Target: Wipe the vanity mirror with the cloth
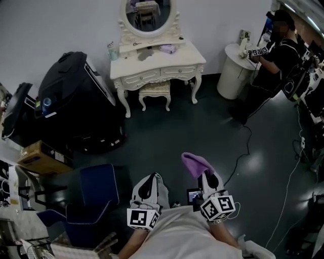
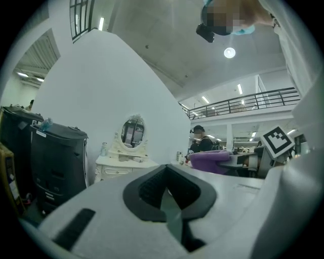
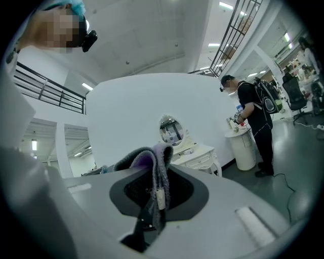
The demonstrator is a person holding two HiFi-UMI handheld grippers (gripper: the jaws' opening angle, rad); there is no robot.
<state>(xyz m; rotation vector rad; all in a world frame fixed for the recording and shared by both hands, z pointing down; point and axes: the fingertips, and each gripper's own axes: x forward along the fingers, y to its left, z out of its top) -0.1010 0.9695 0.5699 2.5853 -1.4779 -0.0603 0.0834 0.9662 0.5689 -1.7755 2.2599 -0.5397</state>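
Note:
The oval vanity mirror (image 1: 150, 14) stands on a white dressing table (image 1: 188, 56) against the far wall, some way ahead of me. It also shows small in the left gripper view as the mirror (image 2: 132, 132) and in the right gripper view as the mirror (image 3: 171, 130). My right gripper (image 1: 207, 177) is shut on a purple cloth (image 1: 195, 163), which drapes over its jaws as the cloth (image 3: 153, 161). My left gripper (image 1: 150, 186) is held close beside it, jaws together with nothing between them (image 2: 169, 202). Both are near my body, far from the mirror.
Small items lie on the dressing table and a stool (image 1: 154, 91) is tucked under it. Black suitcases (image 1: 76, 101) stand at the left, with a cardboard box (image 1: 43, 157) and a blue chair (image 1: 96, 187) nearer me. A person (image 1: 276, 55) stands at a round white table (image 1: 235, 71). A cable (image 1: 243, 146) crosses the dark floor.

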